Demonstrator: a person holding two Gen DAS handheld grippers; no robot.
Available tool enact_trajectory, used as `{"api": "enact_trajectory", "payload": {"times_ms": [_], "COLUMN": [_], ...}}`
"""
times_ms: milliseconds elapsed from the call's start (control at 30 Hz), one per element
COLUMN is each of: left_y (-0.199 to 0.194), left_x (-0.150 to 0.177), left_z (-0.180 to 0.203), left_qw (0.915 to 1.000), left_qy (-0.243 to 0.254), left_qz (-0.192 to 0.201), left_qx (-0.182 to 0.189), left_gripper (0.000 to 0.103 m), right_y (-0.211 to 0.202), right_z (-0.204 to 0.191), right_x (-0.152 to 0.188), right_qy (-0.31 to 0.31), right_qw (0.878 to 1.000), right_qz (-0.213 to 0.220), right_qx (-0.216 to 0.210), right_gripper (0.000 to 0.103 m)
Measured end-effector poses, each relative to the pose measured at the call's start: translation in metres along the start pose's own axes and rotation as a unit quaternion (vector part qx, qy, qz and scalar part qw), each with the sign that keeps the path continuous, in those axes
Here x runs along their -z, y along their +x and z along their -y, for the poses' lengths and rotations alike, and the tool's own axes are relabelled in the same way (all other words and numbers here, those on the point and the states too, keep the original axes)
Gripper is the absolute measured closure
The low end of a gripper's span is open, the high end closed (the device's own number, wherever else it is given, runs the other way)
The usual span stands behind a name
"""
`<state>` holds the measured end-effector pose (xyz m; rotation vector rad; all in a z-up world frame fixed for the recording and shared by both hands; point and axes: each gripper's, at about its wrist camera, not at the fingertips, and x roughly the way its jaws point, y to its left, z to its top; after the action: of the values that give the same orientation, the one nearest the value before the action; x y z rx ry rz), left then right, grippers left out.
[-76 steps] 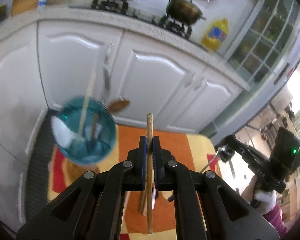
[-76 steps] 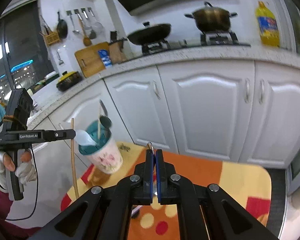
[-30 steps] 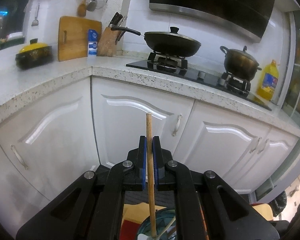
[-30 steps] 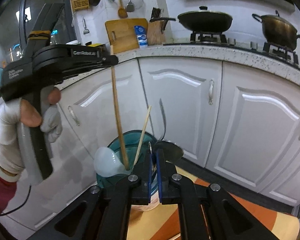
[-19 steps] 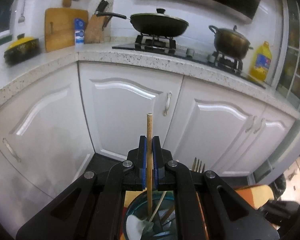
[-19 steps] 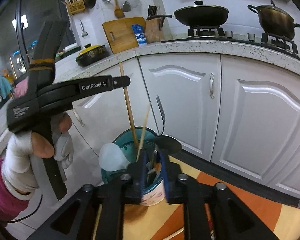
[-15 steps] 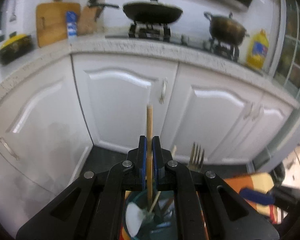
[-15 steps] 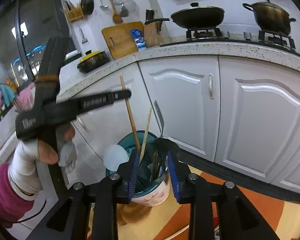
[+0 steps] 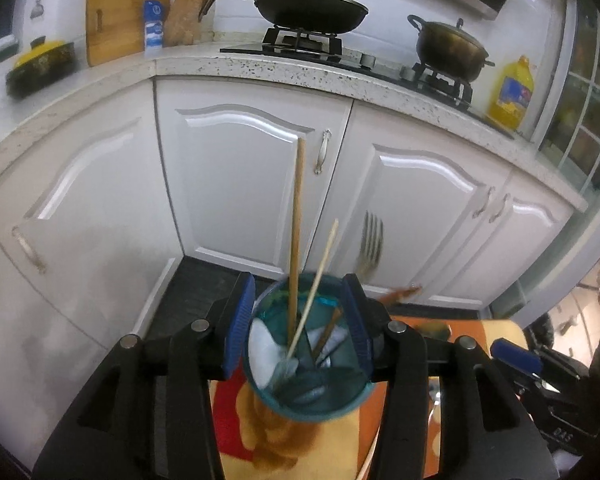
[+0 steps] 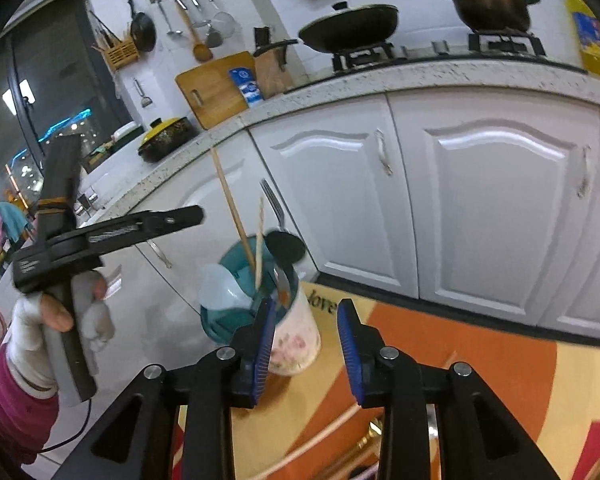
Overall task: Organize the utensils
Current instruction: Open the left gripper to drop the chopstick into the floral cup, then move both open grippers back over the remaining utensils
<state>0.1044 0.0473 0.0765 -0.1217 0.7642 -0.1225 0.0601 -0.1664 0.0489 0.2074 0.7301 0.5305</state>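
Observation:
A teal-lined cup [image 9: 312, 396] with a floral outside [image 10: 296, 340] stands on the mat. It holds a wooden chopstick [image 9: 296, 220], a pale chopstick [image 9: 320, 272], a fork [image 9: 372, 240], a white spoon [image 9: 262, 350] and a dark spoon [image 10: 286, 246]. My left gripper [image 9: 298, 332] hovers over the cup, jaws opening wide, and the wooden chopstick stands free between them. In the right wrist view the left gripper [image 10: 198, 213] is to the cup's left, held by a gloved hand [image 10: 40, 320]. My right gripper [image 10: 306, 348] sits just in front of the cup, jaws opening, gripping nothing.
The orange and yellow mat [image 10: 440, 344] carries more loose utensils [image 10: 364, 452] and a pale chopstick [image 10: 312, 444] near my right gripper. White cabinet doors [image 9: 240, 184] stand close behind the cup. The counter above holds a pan [image 9: 308, 8] and a pot [image 9: 448, 46].
My left gripper let go of the wooden chopstick, which now stands in the cup, and spread wide. The right jaws opened too, leaving the dark spoon in the cup, and drew back.

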Motion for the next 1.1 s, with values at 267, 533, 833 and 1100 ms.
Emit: {"api": "enact_trajectory", "payload": {"times_ms": [267,533,833,1100], "left_y": [-0.02,-0.032,-0.02,0.016], "left_x": [0.039,0.069,0.111,0.152], "left_z": [0.028,0.053,0.068,0.087], "left_qw": [0.9999,0.9994,0.9955,0.9884], "left_qy": [0.012,0.03,0.027,0.047], "left_qz": [-0.003,-0.015,-0.063,-0.124], "left_qx": [-0.004,0.009,0.066,0.074], "left_gripper": [0.059,0.059,0.059,0.059], "right_y": [-0.012,-0.036,-0.043,-0.011], "right_z": [0.004,0.014,0.076,0.107], "right_x": [0.027,0.049,0.097,0.121], "right_qy": [0.005,0.012,0.067,0.113], "right_qw": [1.0,0.999,0.992,0.986], "right_qz": [-0.019,-0.024,-0.069,-0.106], "right_qx": [0.025,0.044,0.085,0.056], "right_gripper": [0.072,0.065,0.064,0.064]}}
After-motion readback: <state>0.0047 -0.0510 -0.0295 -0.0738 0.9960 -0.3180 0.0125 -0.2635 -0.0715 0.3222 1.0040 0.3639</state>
